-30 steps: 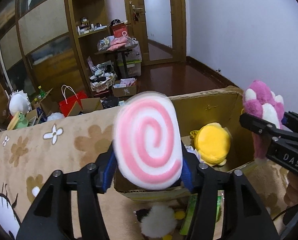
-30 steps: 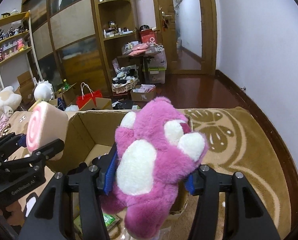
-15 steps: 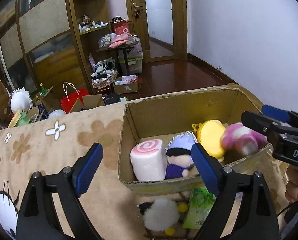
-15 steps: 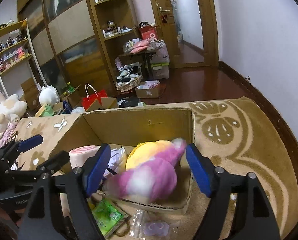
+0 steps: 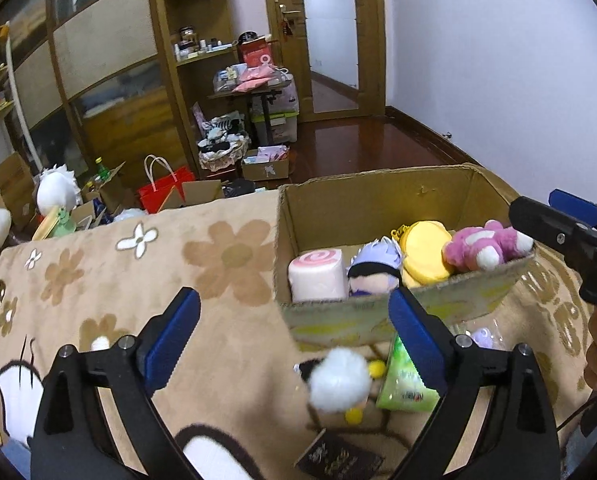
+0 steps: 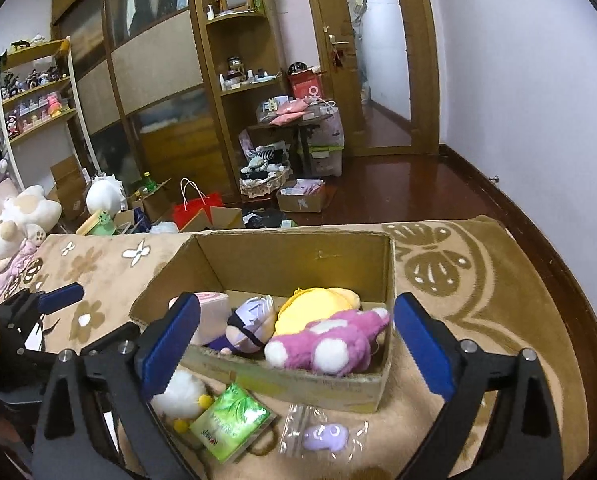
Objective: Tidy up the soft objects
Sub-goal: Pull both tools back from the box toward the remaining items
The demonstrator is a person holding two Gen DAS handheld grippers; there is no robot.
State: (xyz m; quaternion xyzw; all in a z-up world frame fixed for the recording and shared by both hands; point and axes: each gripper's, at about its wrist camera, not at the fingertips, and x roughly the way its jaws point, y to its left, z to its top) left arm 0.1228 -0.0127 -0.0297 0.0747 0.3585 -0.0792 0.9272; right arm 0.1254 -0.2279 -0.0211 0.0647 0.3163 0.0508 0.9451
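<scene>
A cardboard box [image 5: 378,196] [image 6: 298,254] stands on the beige flowered blanket. Inside lie a pink swirl roll plush [image 5: 318,274] [image 6: 212,312], a purple-haired doll [image 5: 374,266] [image 6: 250,326], a yellow plush [image 5: 422,250] [image 6: 316,308] and a pink paw plush [image 5: 482,244] [image 6: 322,346]. My left gripper [image 5: 294,332] is open and empty, in front of the box's near left corner. My right gripper [image 6: 294,344] is open and empty, before the box's near wall.
In front of the box lie a white fluffy plush [image 5: 340,380] [image 6: 180,394], a green packet [image 5: 406,388] [image 6: 232,416], a clear bag holding a purple item [image 6: 324,436] and a dark card [image 5: 338,460]. Clutter and shelves fill the floor behind the bed.
Both grippers opened and let go: the swirl roll and the pink paw plush dropped into the box. Both grippers have since drawn back and a little left.
</scene>
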